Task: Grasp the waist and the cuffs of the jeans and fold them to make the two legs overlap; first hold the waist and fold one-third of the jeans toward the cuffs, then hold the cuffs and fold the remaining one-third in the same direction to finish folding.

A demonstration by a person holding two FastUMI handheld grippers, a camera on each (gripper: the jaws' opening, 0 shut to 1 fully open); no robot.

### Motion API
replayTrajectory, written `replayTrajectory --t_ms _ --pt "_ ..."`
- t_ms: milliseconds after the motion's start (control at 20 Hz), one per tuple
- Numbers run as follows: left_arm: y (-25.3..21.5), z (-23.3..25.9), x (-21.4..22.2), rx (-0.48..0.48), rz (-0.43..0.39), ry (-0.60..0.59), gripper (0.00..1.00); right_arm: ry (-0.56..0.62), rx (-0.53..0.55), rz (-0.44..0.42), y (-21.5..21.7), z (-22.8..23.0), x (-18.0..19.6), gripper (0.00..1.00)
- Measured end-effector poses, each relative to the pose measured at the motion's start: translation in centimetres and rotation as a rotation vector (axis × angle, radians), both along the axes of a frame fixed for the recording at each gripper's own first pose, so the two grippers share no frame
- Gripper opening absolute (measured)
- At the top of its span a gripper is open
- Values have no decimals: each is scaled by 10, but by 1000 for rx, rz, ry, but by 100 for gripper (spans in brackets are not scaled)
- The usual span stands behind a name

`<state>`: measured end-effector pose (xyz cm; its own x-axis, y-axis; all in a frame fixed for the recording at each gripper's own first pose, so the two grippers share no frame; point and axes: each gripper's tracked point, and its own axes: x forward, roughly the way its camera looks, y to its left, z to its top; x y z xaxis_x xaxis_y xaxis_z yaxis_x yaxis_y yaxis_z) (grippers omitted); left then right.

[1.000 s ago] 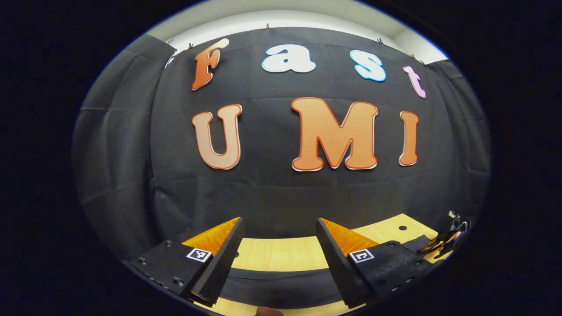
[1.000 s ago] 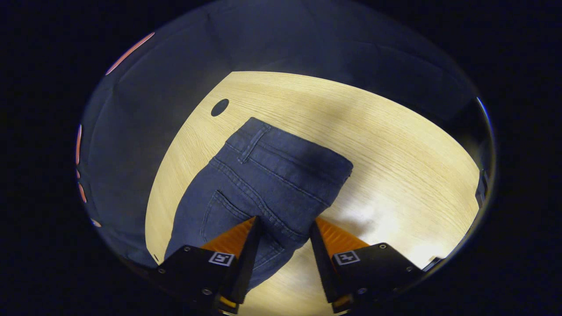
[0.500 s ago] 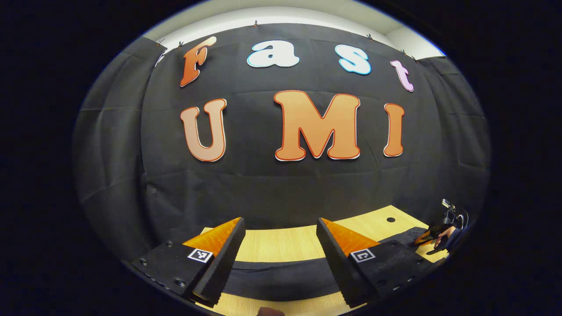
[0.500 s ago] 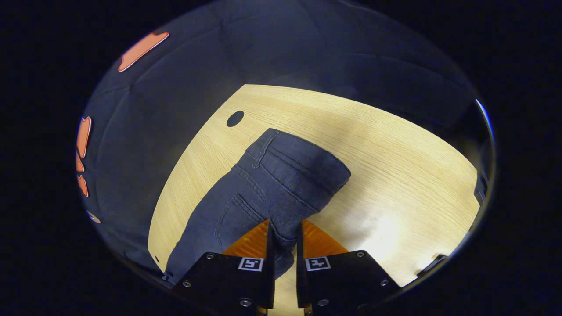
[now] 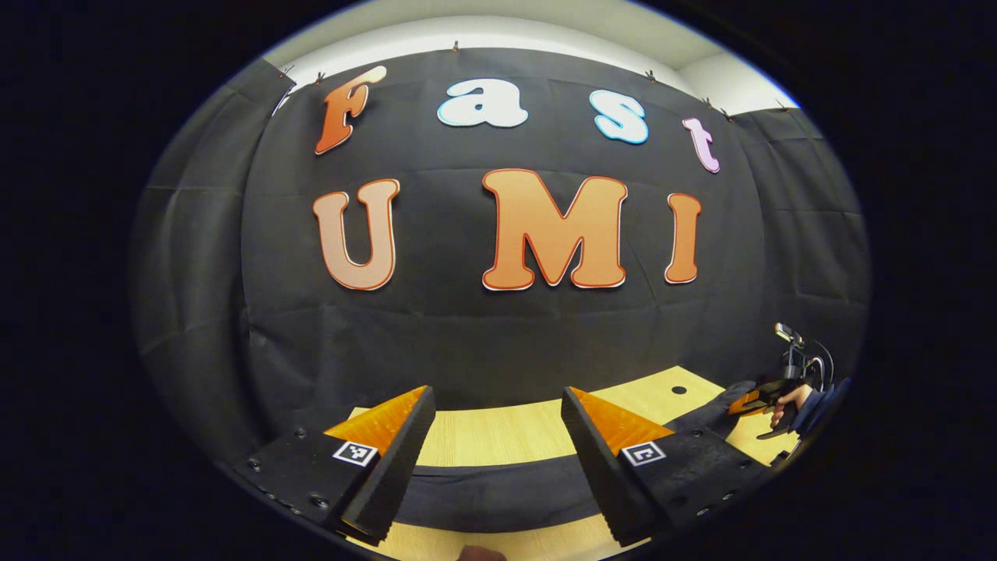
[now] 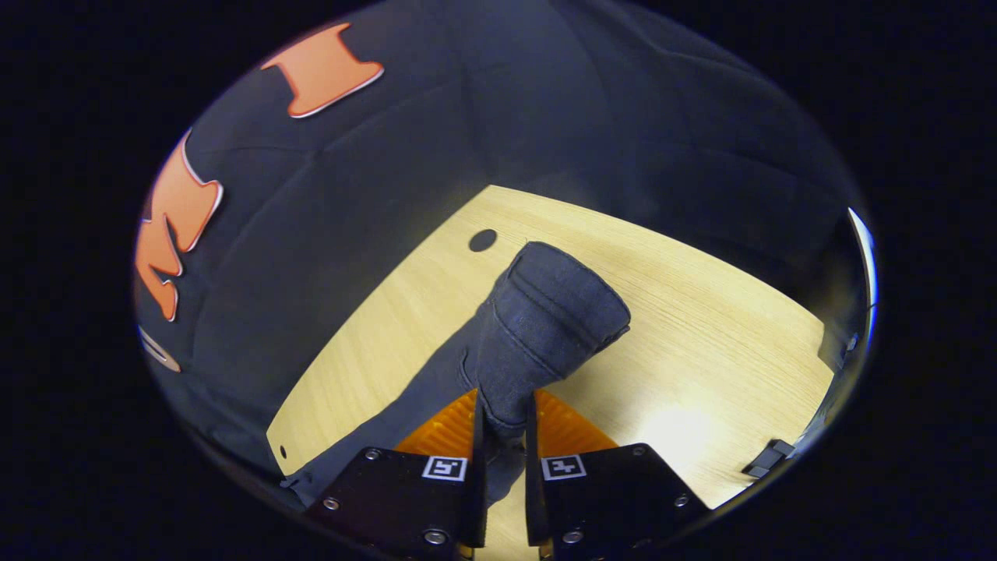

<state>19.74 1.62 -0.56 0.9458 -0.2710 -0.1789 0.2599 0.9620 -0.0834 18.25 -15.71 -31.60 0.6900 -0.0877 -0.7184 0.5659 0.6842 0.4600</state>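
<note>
Counter point(image 6: 685, 312): pale wood, ahead of and under both claws.
Jeans point(image 6: 545, 327): waist end raised ahead of the right claw point(image 6: 502, 421), rest trailing on the counter. Risk: single-point pinch lets the waist bunch and droop, skewing the fold.
Left claw point(image 5: 494, 460): released, astride a dark leg strip. Risk: the idle cuff end drags.

Left gripper point(image 5: 498, 460) open above jeans point(image 5: 498, 492) on table point(image 5: 498, 436).
</note>
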Motion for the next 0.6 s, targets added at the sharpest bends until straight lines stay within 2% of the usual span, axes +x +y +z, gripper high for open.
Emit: replayTrajectory --t_ms 200,600 --pt "14 -4 -3 -17 1 14 98 -50 -49 62 8 28 5 20" --pt "43 -4 -12 -27 37 22 98 -82 -149 231 84 64 11 20"
